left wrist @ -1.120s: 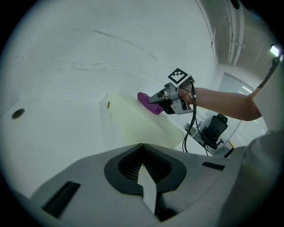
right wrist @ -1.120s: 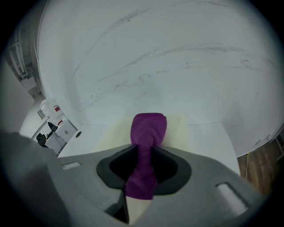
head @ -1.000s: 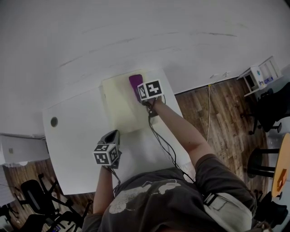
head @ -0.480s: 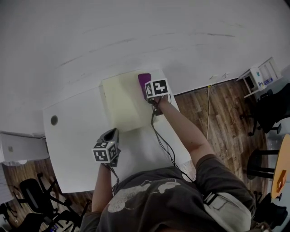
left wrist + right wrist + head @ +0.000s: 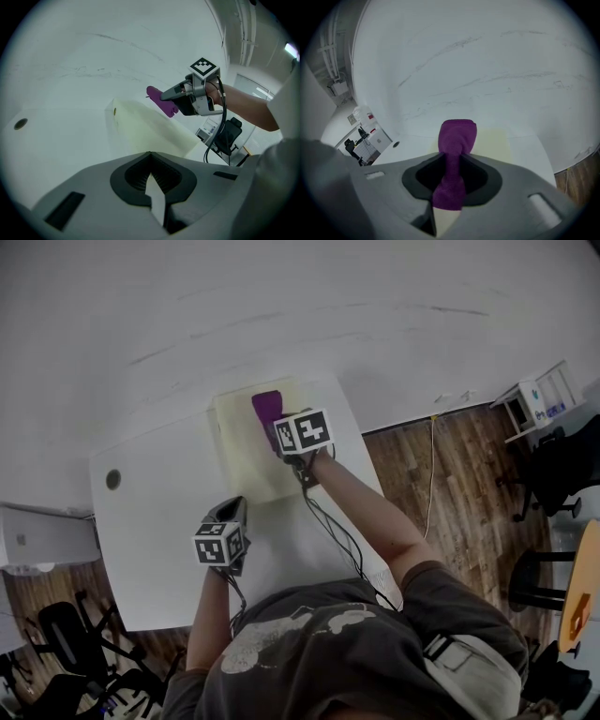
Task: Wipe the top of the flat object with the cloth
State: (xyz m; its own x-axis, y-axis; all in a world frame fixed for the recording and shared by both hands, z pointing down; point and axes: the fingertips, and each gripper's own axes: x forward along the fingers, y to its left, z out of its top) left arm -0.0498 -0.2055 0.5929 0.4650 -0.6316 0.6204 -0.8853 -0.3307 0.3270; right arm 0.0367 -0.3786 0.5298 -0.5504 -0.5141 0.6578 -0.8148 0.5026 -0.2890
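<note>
Cloth [image 5: 266,407], pinched in the closed jaws of the right gripper [image 5: 281,437], points ahead over the far part of the board [image 5: 246,465], whose long axis runs back toward the person. Left gripper [image 5: 228,514], jaws together and empty, sits off the near corner.

Cloth [image 5: 458,133] in my right gripper [image 5: 456,160]: purple, soft fuzzy fabric, matt. Gripper shell: grey plastic, smooth, matt. Board [image 5: 246,456]: pale yellow, flat matt finish, no gloss. Table [image 5: 155,521]: white, smooth. Floor [image 5: 450,474]: brown wood planks.
</note>
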